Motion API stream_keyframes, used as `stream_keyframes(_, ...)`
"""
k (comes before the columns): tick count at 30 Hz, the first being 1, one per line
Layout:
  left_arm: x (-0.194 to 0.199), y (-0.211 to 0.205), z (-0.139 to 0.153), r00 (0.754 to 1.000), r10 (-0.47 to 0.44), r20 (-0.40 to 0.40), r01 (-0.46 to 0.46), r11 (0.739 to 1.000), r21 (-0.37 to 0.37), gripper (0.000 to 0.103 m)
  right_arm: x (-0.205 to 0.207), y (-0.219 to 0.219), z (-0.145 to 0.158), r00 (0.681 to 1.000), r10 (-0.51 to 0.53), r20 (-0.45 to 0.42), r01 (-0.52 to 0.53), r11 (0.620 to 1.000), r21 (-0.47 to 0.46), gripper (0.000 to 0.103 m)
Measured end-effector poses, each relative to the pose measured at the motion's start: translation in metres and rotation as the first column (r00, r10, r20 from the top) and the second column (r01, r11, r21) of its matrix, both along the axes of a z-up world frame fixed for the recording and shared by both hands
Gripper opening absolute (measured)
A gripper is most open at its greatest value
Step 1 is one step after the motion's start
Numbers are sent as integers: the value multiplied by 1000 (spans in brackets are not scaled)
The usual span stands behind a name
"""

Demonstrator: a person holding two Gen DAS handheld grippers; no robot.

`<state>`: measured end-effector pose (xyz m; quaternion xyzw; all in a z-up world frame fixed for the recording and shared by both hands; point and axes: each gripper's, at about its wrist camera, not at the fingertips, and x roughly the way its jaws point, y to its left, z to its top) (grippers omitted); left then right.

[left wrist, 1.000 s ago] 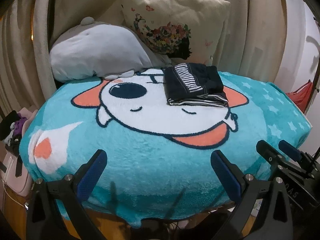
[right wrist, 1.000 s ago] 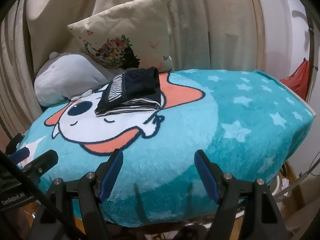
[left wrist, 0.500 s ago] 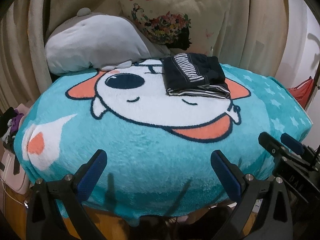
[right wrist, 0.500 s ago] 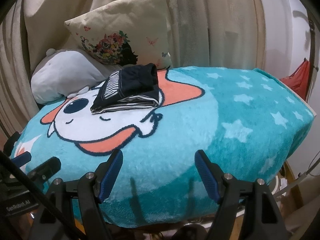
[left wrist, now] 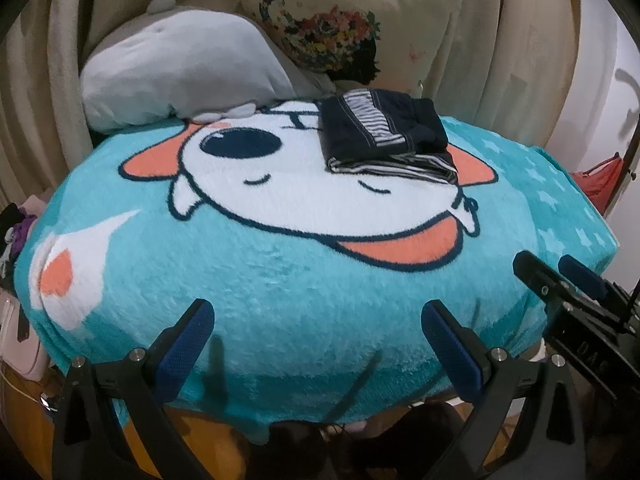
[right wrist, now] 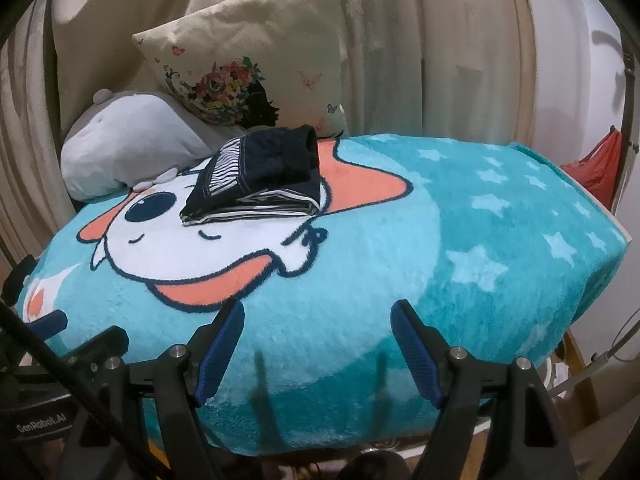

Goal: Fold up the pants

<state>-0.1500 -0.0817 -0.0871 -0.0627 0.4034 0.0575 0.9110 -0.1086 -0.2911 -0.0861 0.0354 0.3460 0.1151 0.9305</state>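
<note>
We see the pants [left wrist: 386, 136] already folded into a compact dark bundle with striped lining showing, lying at the far side of the teal cartoon blanket [left wrist: 280, 280], just in front of the floral cushion [left wrist: 344, 20] and beside the grey plush pillow [left wrist: 180, 72]. Our left tool [left wrist: 316, 344] and right tool [right wrist: 318, 344] both hang at the blanket's near edge, fingers spread wide, holding nothing, well apart from the pants.
</note>
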Motion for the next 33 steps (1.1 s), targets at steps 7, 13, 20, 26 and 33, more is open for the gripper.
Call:
stream_keyframes(7,8,-6,-2,999,-33,-18,33,999,-11,103,5,-7,1,1000,-25,4,25,1000,-5,81)
stream_keyframes(13,16,-9,-4,999,-41,-35,40,999,-8,103,10,-16,0,999,-48,-6,48,999,2,81)
stream_keyframes(20,28,-11,-3,998,-44,-41,44,999,19,103,23,-15,4,999,-45,13,45,999,-9,81)
stream_keyframes(26,45,-15,-4,997,-59,-55,61,998,31,103,35,-14,3,999,-42,14,42,999,-13,82)
stream_keyframes(33,71,-25,-12,994,-76,-84,79,996,37,103,61,-24,-4,997,-75,-14,75,997,-8,83)
